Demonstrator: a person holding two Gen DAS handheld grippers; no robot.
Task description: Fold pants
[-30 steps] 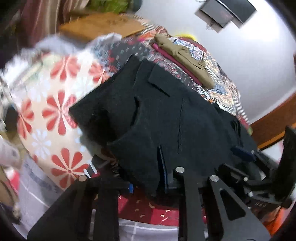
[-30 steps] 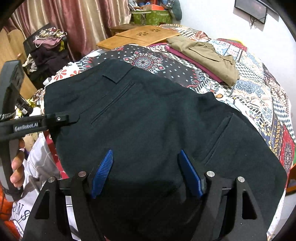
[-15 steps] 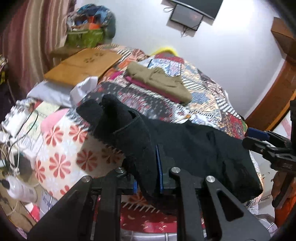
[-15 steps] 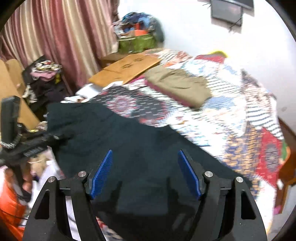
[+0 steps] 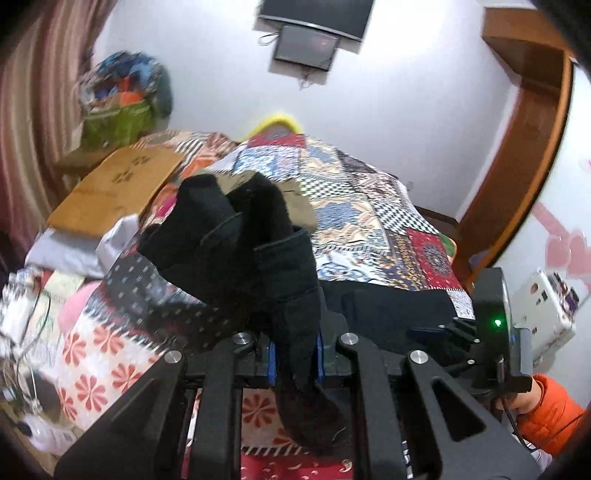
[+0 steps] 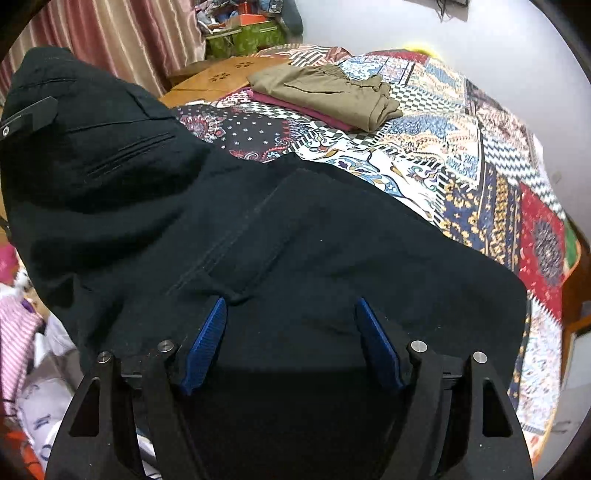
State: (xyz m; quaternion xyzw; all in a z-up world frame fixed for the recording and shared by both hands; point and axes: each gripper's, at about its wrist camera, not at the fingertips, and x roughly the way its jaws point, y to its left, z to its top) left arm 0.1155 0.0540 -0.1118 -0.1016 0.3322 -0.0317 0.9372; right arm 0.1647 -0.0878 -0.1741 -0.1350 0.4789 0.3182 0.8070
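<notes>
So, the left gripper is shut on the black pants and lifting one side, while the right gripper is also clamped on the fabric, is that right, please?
Not quite: the right gripper is not clamped. The right wrist view shows its blue pads standing wide apart over the black pants, pinching nothing. The rest holds: the left gripper is shut on the pants, with one side raised.

Black pants (image 6: 295, 229) of matt woven cloth with stitched seams, left tool (image 5: 295, 354) and right tool (image 6: 291, 332) in matt black plastic with ribbed blue pads and shiny metal pins, bedspread (image 6: 461, 147) of printed patchwork cloth, smooth wooden board (image 5: 114, 188), glossy striped curtain (image 6: 122, 33)
</notes>
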